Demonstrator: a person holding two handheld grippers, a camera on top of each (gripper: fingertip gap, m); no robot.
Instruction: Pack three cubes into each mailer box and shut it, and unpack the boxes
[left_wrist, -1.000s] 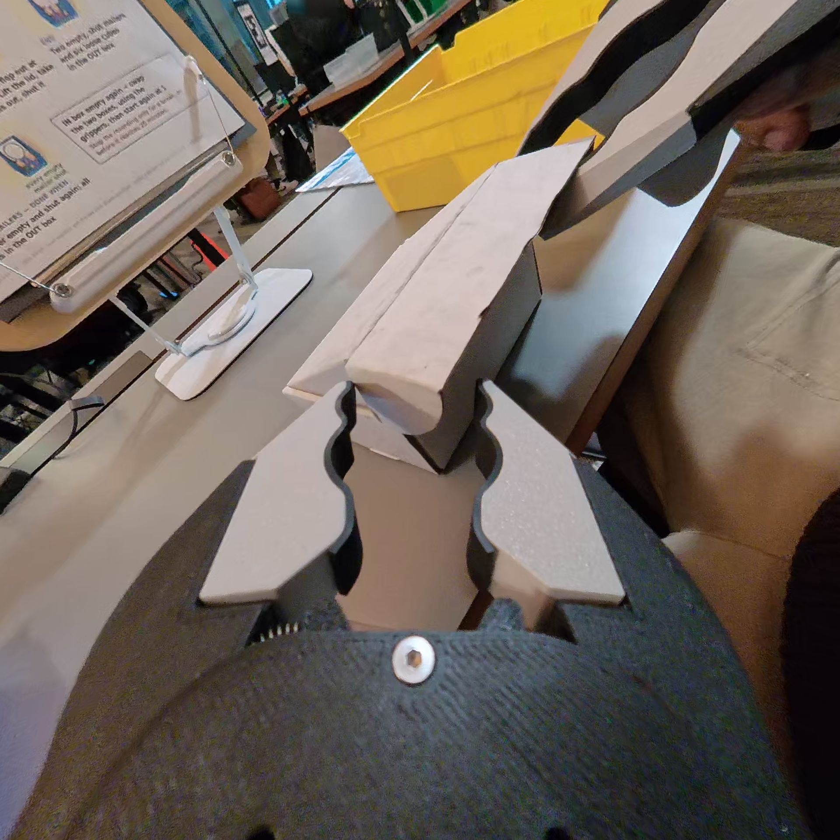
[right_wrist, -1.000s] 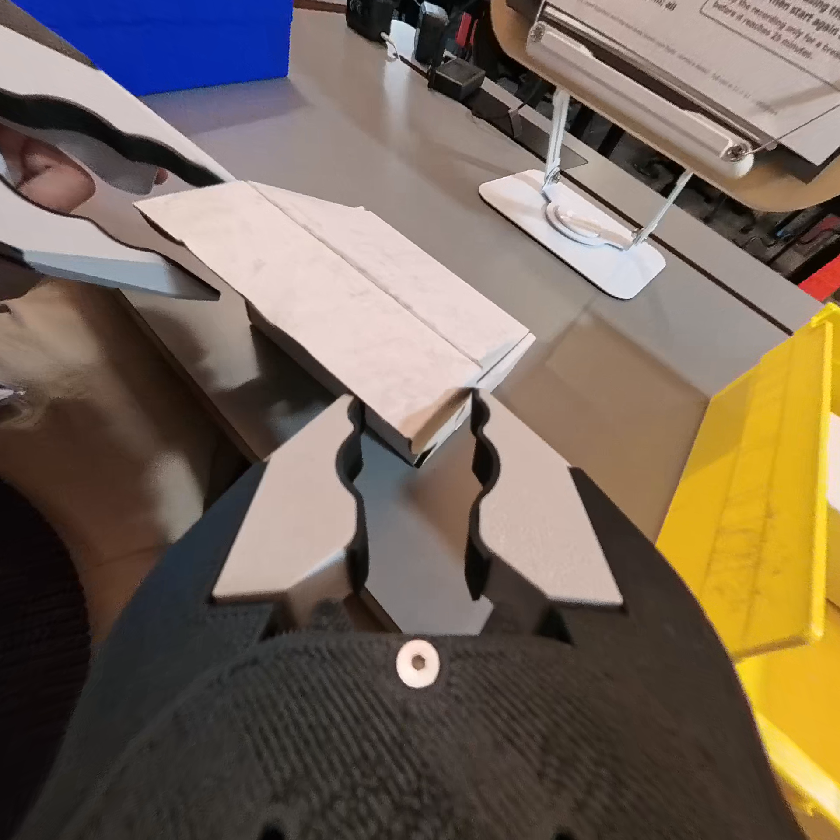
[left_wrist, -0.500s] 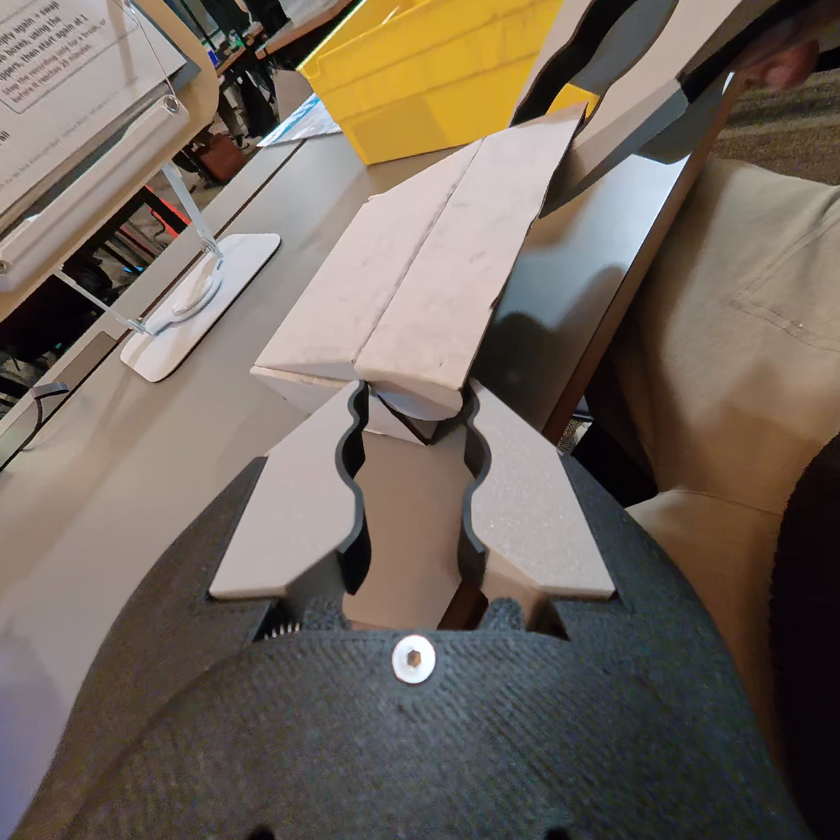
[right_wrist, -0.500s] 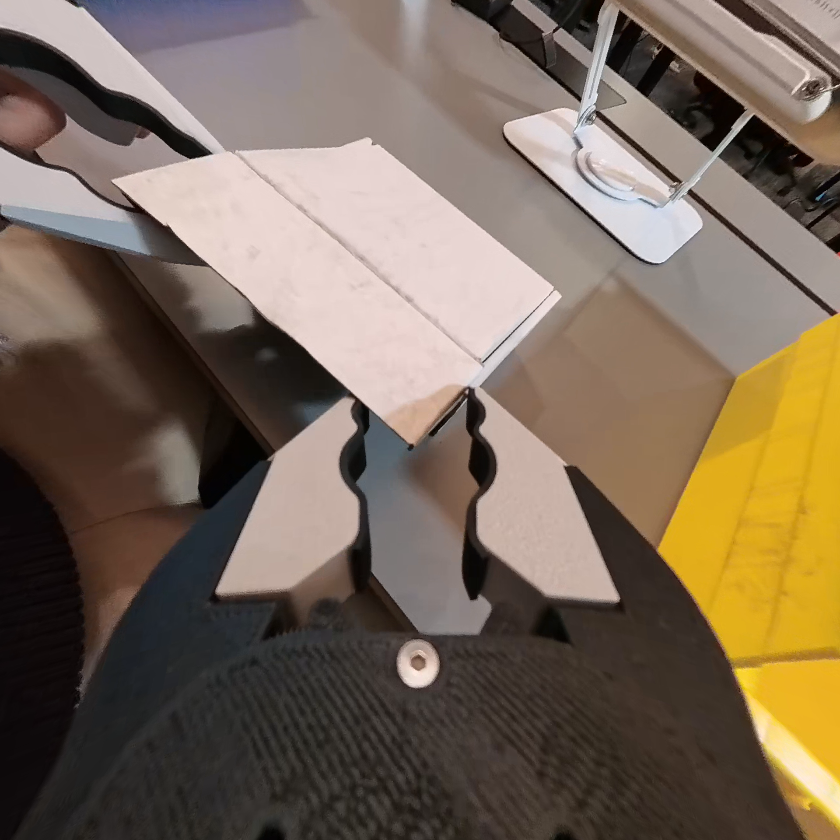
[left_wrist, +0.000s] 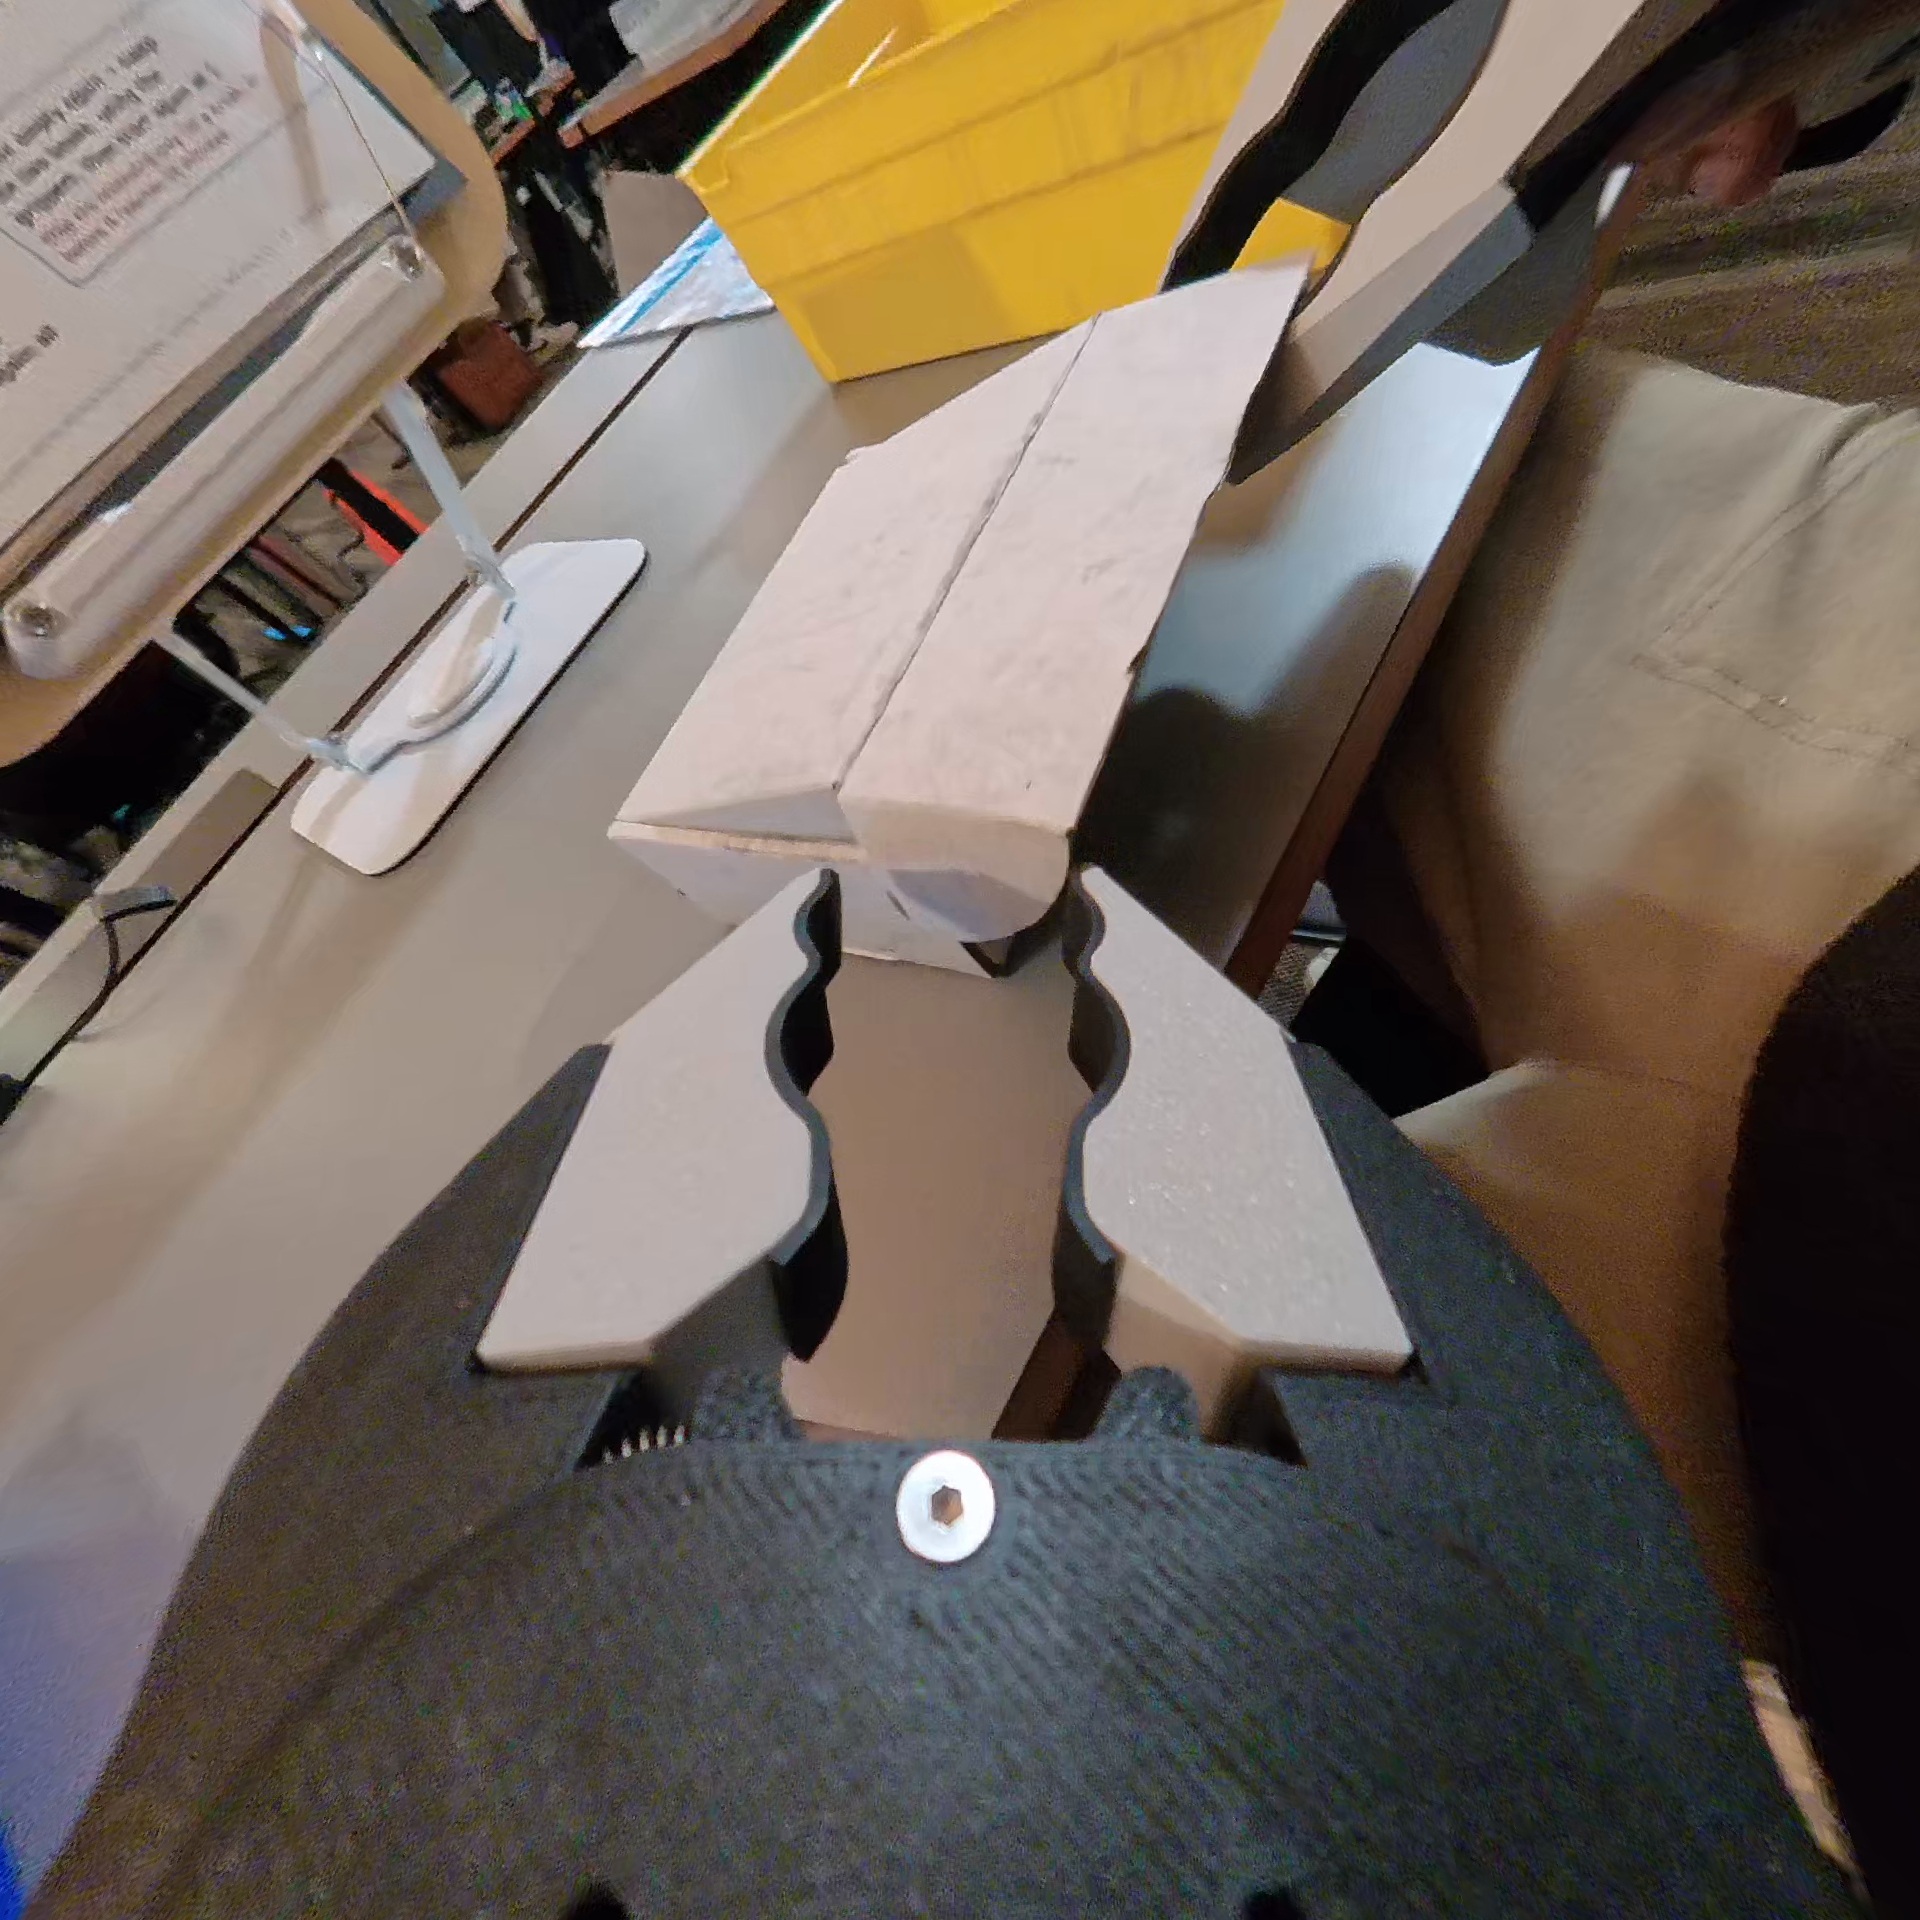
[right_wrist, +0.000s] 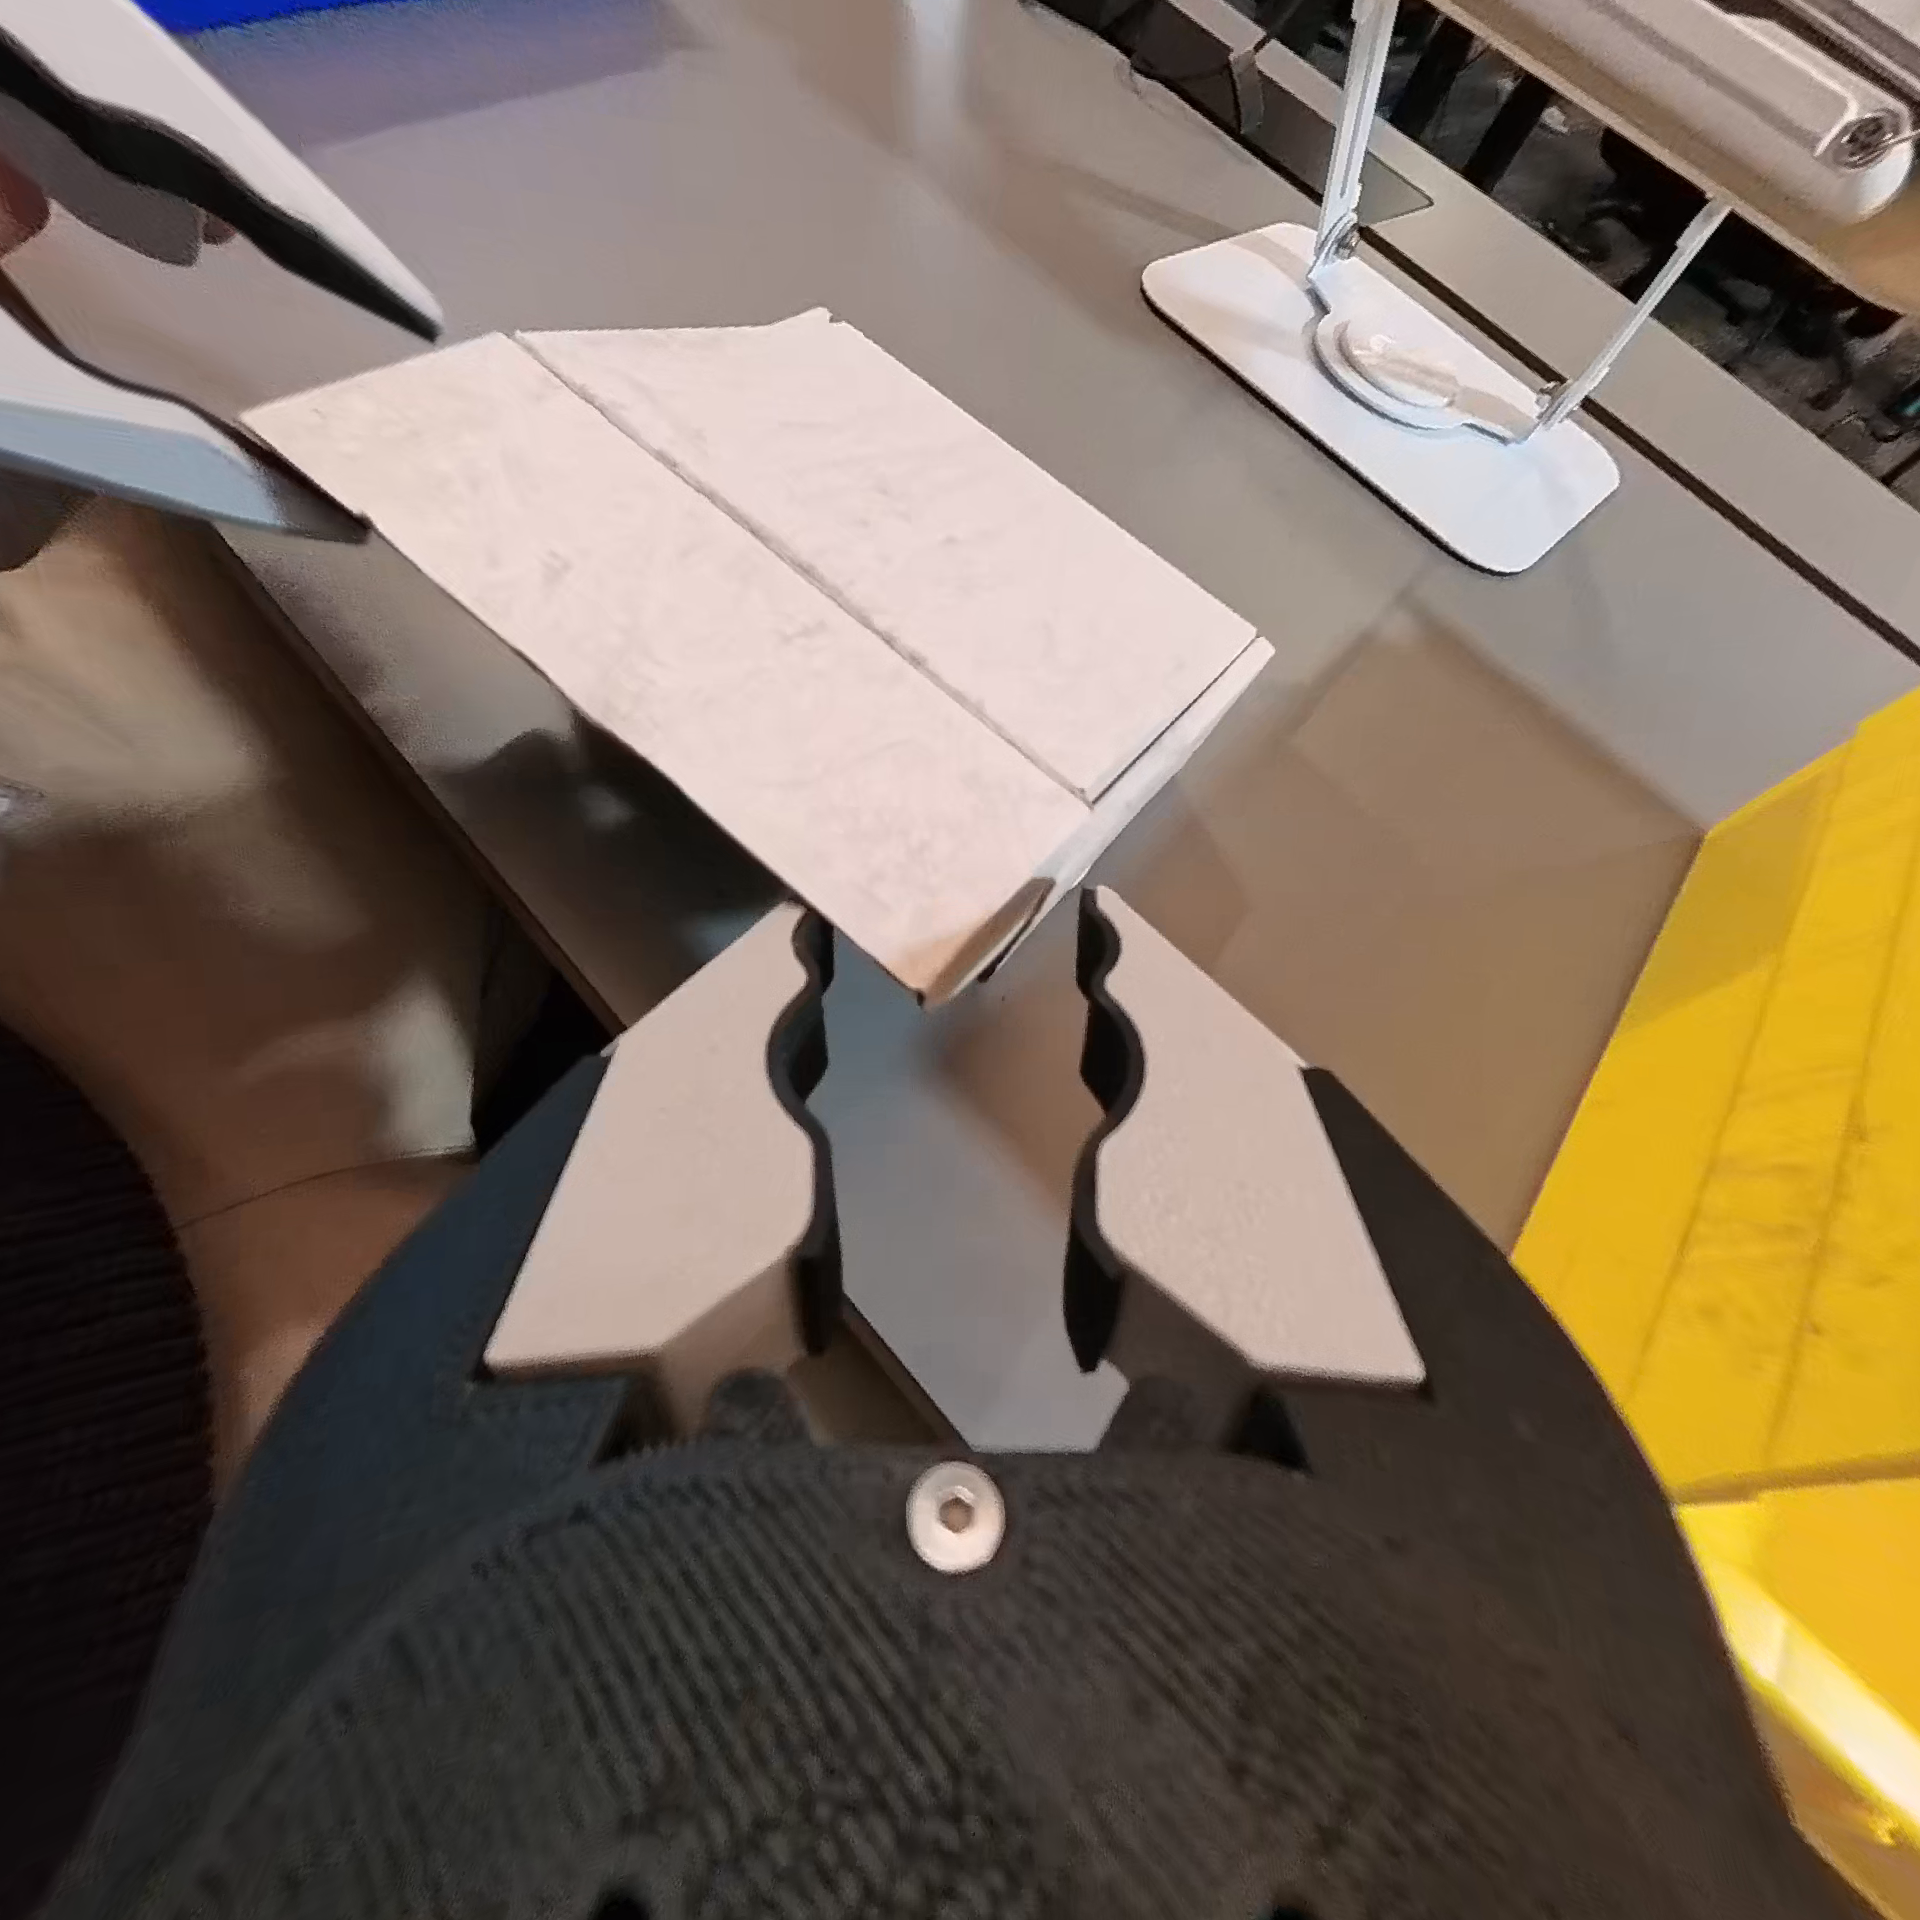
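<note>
A white mailer box (left_wrist: 935, 644) lies on the grey table (left_wrist: 312, 1039) by its front edge, lid down, with the front flap tilted along the near side. My left gripper (left_wrist: 951, 914) is open, and one end of the flap lies between its fingertips. My right gripper (right_wrist: 951, 925) is open at the other end, with the flap's corner between its fingertips. The box also shows in the right wrist view (right_wrist: 831, 582). Each view shows the other gripper's fingers (left_wrist: 1455, 281) (right_wrist: 125, 447) at the far end of the flap. No cubes show.
A yellow bin (left_wrist: 987, 156) stands just past the box, also in the right wrist view (right_wrist: 1766, 1039). A document stand with a white base (left_wrist: 468, 707) (right_wrist: 1382, 416) is at the back. A person's lap in beige trousers (left_wrist: 1610, 727) is at the table edge. Between my right fingertips and the white base (right_wrist: 1382, 416) there is roughly 35 cm. It turns up in the left wrist view (left_wrist: 508, 668) as well.
The front flap has come down from a steep ridge to lie flatter in line with the lid. Both grippers have stayed at its two ends. The left jaws have narrowed slightly.
</note>
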